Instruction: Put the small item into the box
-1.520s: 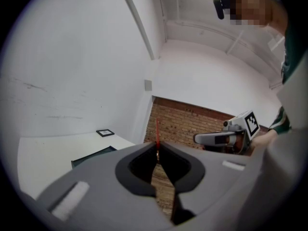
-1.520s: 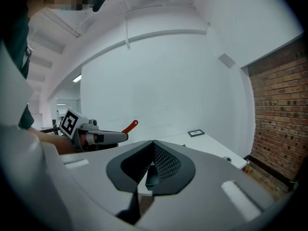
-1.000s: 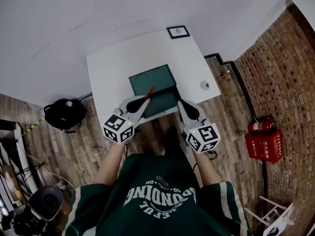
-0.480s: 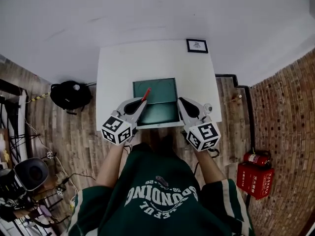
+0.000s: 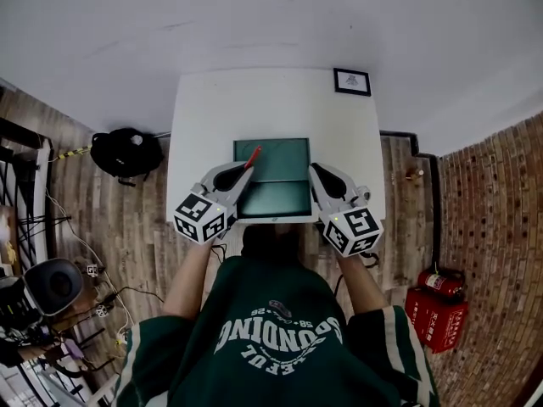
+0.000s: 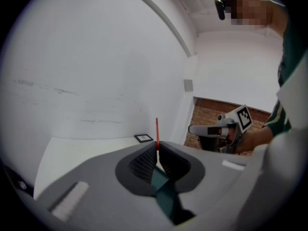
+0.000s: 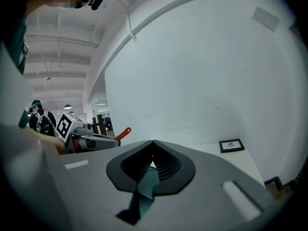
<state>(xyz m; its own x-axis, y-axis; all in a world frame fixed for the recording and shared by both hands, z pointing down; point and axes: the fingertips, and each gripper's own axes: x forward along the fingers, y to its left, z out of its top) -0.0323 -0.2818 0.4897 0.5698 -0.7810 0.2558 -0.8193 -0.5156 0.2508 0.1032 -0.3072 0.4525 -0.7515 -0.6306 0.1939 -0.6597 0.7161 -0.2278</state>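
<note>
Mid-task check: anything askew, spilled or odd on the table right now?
Nothing stands out. The left gripper is shut on the thin red stick by the green box; the right gripper is shut and empty.

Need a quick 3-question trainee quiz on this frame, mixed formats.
1. True or false: the right claw grips something.
2. What does the left claw hold? A) red stick B) blue cap C) coin
3. Fill in: the green box sits on a ___ table.
Key: 1 false, shut and empty; 2 A; 3 white.
</note>
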